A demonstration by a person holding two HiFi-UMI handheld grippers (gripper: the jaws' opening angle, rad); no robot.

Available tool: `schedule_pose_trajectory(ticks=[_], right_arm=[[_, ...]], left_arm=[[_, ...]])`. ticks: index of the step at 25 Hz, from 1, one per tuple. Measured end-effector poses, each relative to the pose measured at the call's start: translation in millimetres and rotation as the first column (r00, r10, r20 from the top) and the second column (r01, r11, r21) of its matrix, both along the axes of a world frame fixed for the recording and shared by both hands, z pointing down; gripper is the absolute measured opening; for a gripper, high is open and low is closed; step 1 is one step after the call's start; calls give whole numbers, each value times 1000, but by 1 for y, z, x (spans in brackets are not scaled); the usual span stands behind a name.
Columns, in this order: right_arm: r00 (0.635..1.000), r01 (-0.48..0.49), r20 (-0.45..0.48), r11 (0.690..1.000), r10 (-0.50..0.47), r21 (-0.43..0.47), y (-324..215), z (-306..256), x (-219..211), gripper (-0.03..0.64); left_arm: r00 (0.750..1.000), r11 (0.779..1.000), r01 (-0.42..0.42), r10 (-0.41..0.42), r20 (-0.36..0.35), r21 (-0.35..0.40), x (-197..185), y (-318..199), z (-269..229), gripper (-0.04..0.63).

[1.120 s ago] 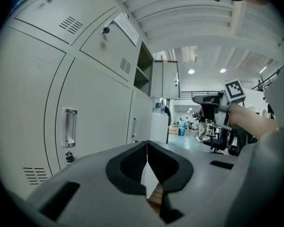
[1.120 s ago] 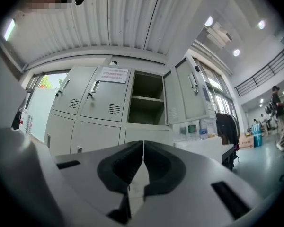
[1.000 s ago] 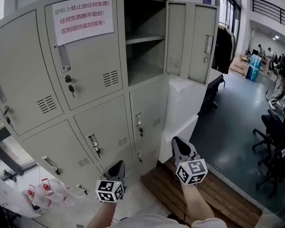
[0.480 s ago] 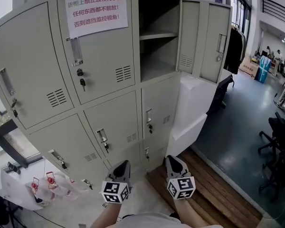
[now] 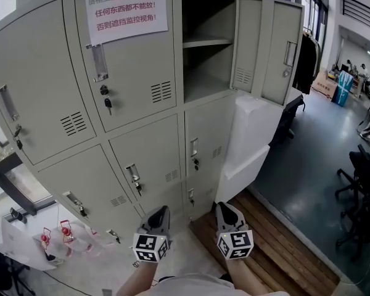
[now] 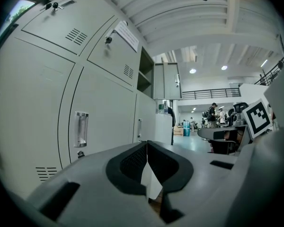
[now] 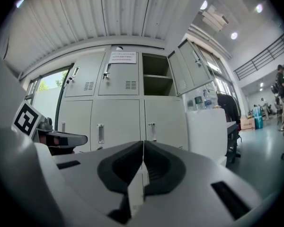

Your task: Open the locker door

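With the locker door (image 5: 248, 42) at 1 o'clock swung wide, left hand-held gripper (image 5: 160, 214) and right hand-held gripper (image 5: 226, 209) likely rest at 6 o'clock, jaws together, holding nothing

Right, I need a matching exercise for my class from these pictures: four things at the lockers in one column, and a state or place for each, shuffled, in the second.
Things
1. paper notice
2. top right compartment
3. left hand-held gripper
4. key

States or places
A. jaws together, nothing between them
B. hangs from a lock
C. stuck on a closed door
D. open, with one shelf inside

Pairs: 1-C, 2-D, 3-A, 4-B
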State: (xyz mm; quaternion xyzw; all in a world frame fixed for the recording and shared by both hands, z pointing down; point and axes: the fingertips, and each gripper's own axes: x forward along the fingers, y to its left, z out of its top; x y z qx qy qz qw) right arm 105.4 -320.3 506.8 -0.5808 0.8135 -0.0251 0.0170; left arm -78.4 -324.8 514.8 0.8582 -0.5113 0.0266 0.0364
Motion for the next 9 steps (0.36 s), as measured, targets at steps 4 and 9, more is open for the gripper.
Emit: schedule_pose_trajectory(ticks=[4, 9], right_arm=[[1000, -4, -5, 1000, 4, -1, -1, 2, 0, 14], [1000, 2, -10, 1000, -2, 2, -3, 1, -2, 14]], left_arm=[[999, 1000, 8, -8, 35, 7, -1, -1, 1, 11], [999, 1000, 14, -14, 44, 10, -4, -5, 1, 11]])
